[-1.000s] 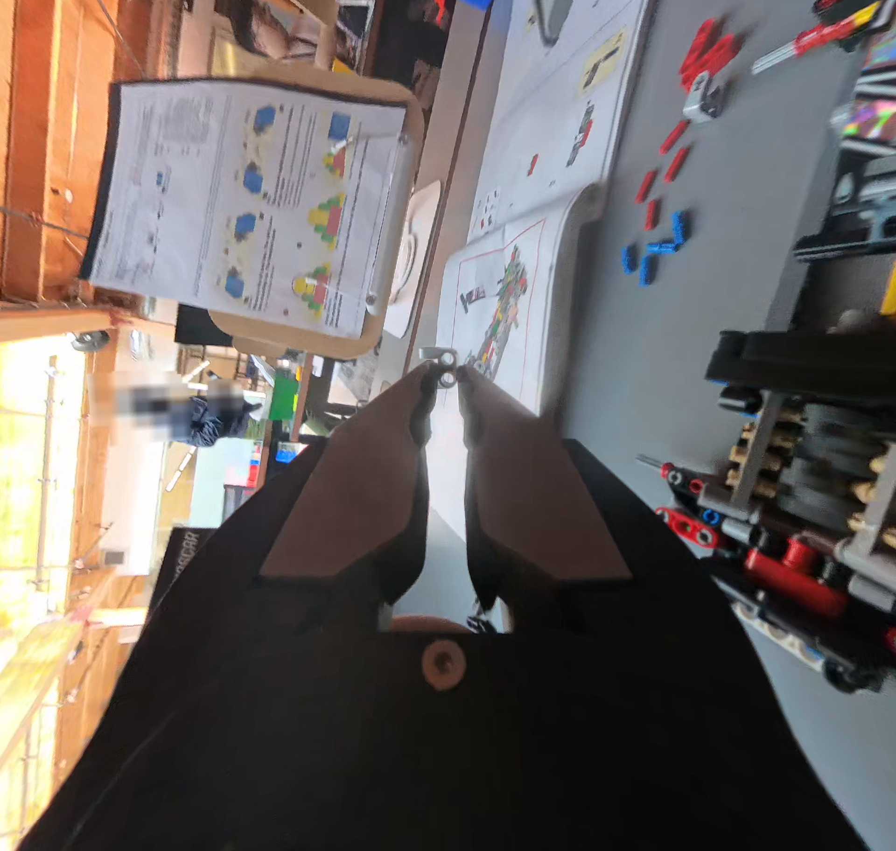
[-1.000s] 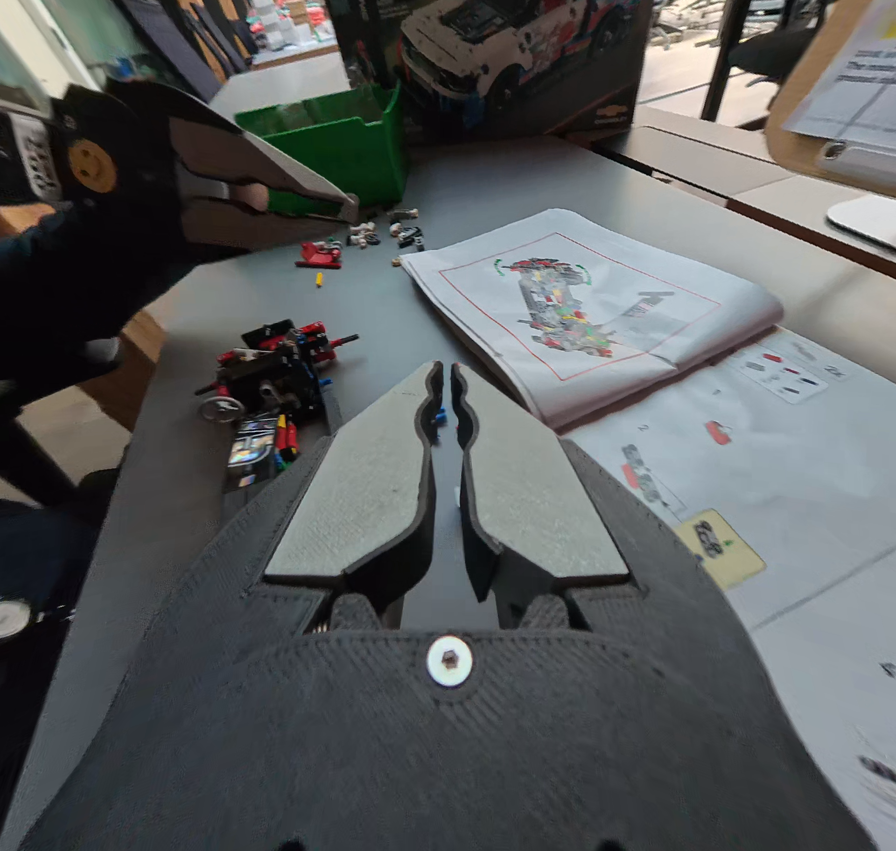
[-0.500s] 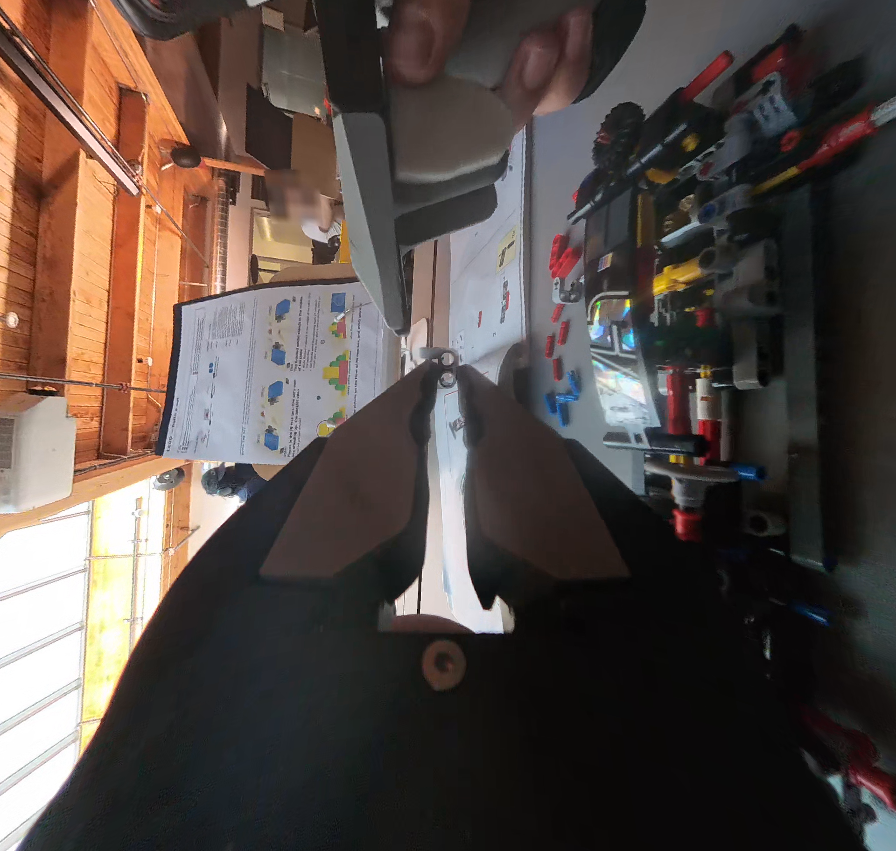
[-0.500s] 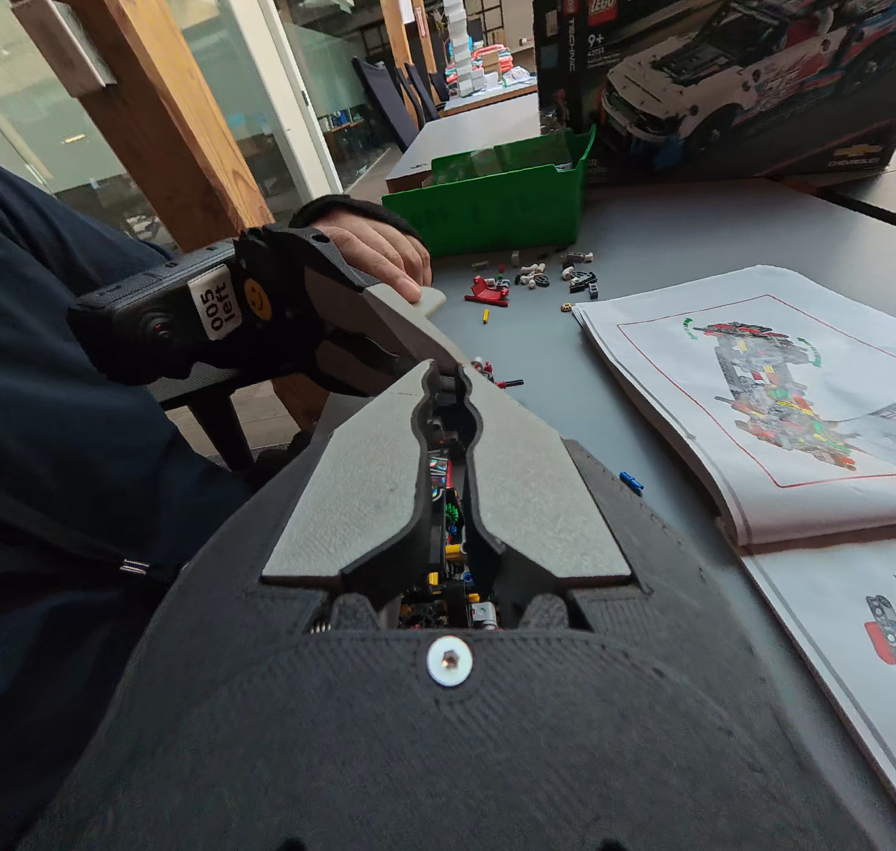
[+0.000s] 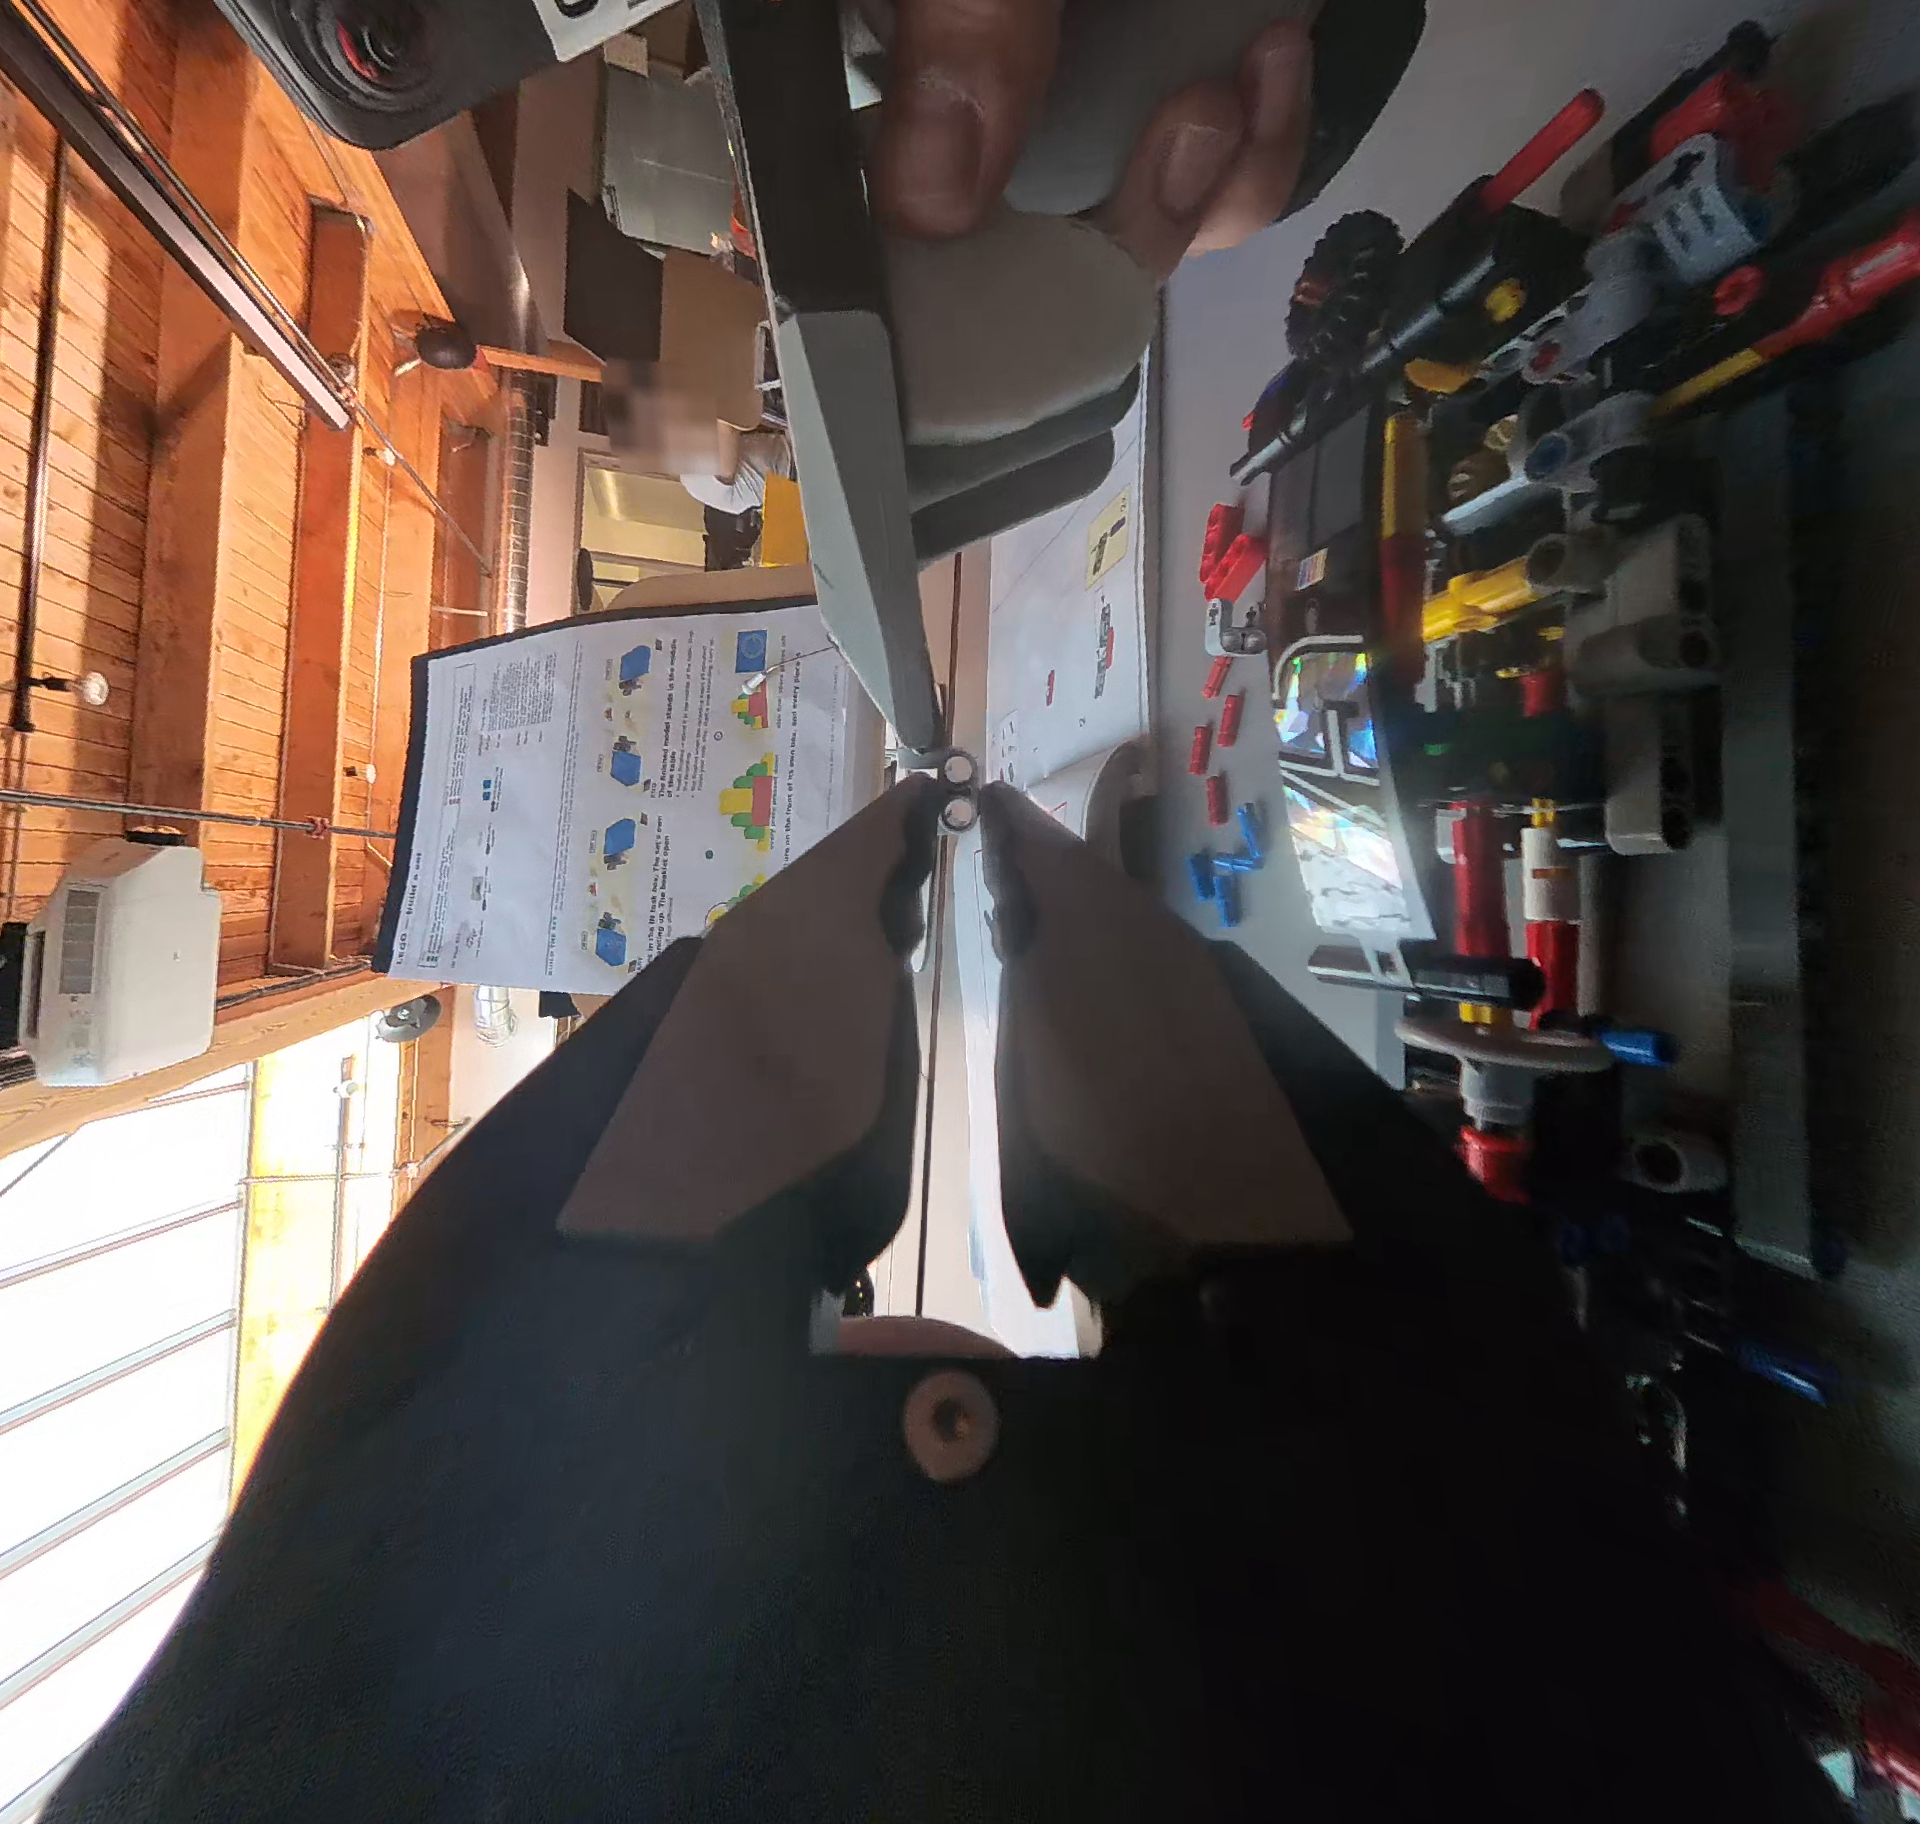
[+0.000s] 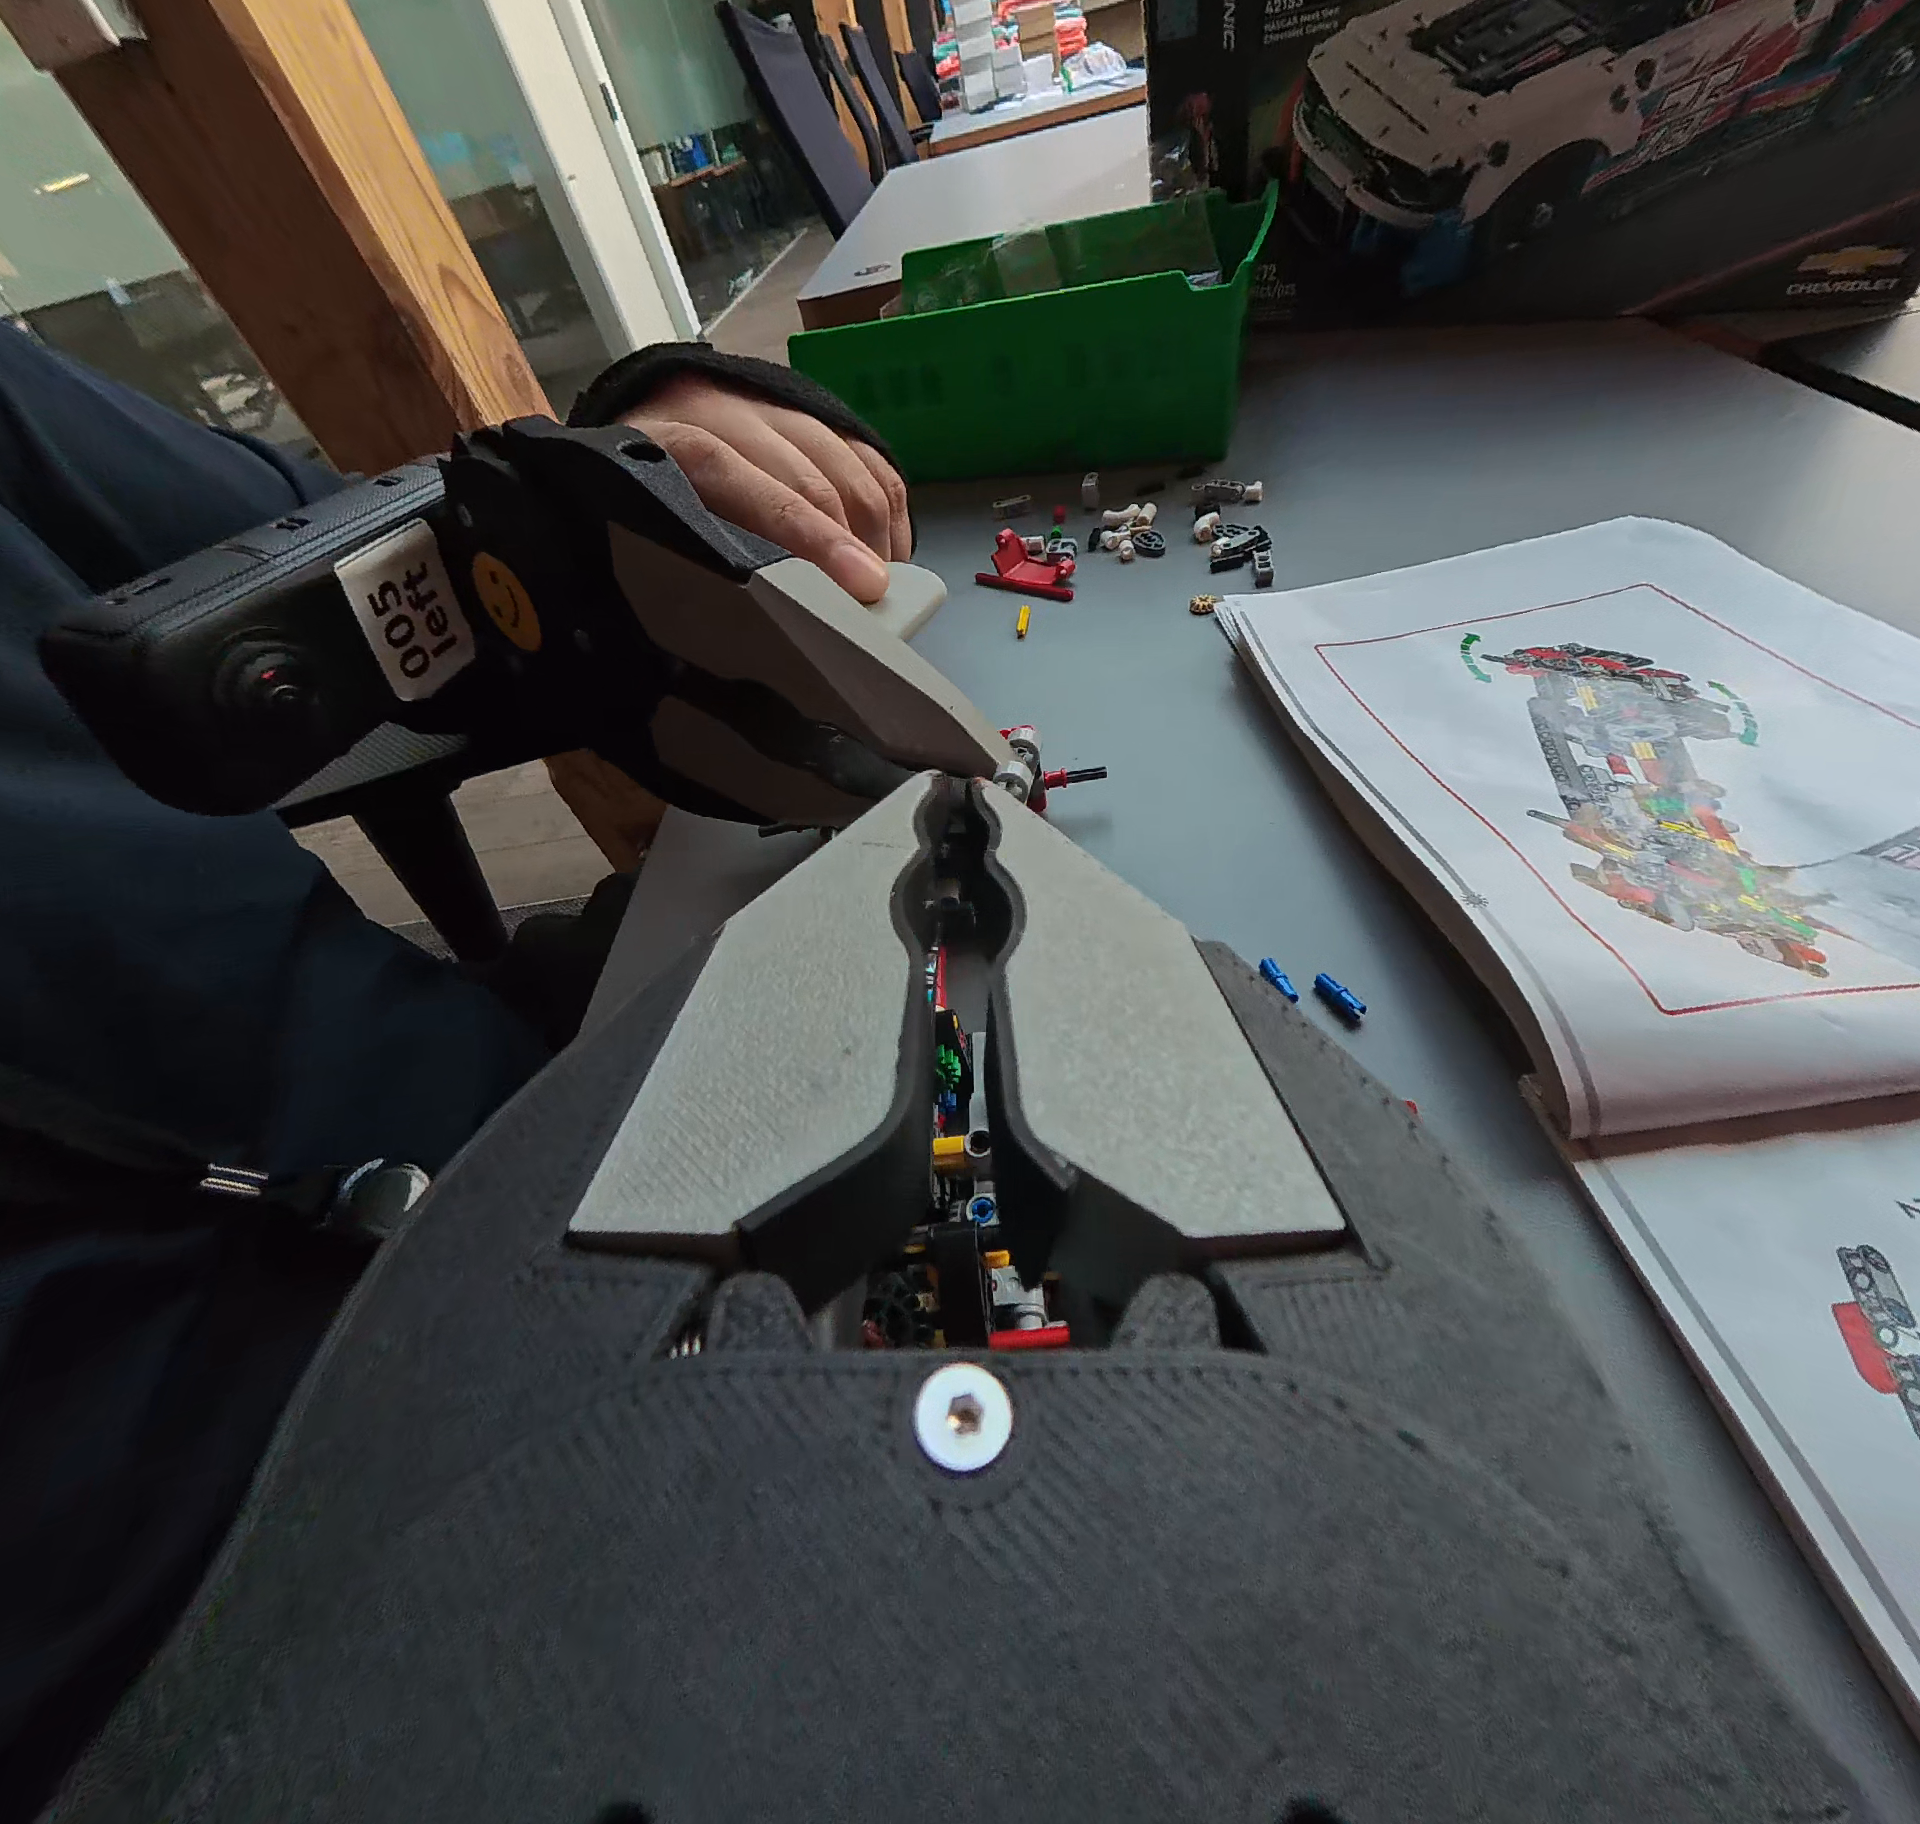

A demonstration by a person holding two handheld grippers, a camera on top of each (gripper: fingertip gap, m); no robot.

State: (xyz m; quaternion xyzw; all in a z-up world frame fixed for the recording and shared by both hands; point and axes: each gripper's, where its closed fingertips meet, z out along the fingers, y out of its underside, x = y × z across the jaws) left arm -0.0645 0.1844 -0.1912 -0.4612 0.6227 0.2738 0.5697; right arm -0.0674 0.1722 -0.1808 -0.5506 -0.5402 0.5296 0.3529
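My left gripper (image 5: 956,810) is shut on a small grey two-hole connector (image 5: 957,795), whose other hole sticks out past the tips. It also shows in the right wrist view (image 6: 997,772), coming in from the left with the grey connector (image 6: 1023,769) at its tip. My right gripper (image 6: 956,787) is shut, and its tips meet right beside the left gripper's tips. In the left wrist view the right gripper (image 5: 920,735) comes down from above and its tip touches the connector's free end. A partly built brick car model (image 5: 1558,631) lies below both grippers.
An open instruction booklet (image 6: 1662,787) lies to the right on the grey table (image 6: 1195,694). Blue pins (image 6: 1314,985) and loose small parts (image 6: 1143,533) lie around. A green bin (image 6: 1039,392) and the set's box (image 6: 1558,112) stand at the back. A clipboard sheet (image 5: 623,787) stands beyond the table. The tips of both grippers are at nearly the same place.
Both grippers moved together over the model until their tips met. The right jaws closed fully. The left gripper kept the grey connector throughout.
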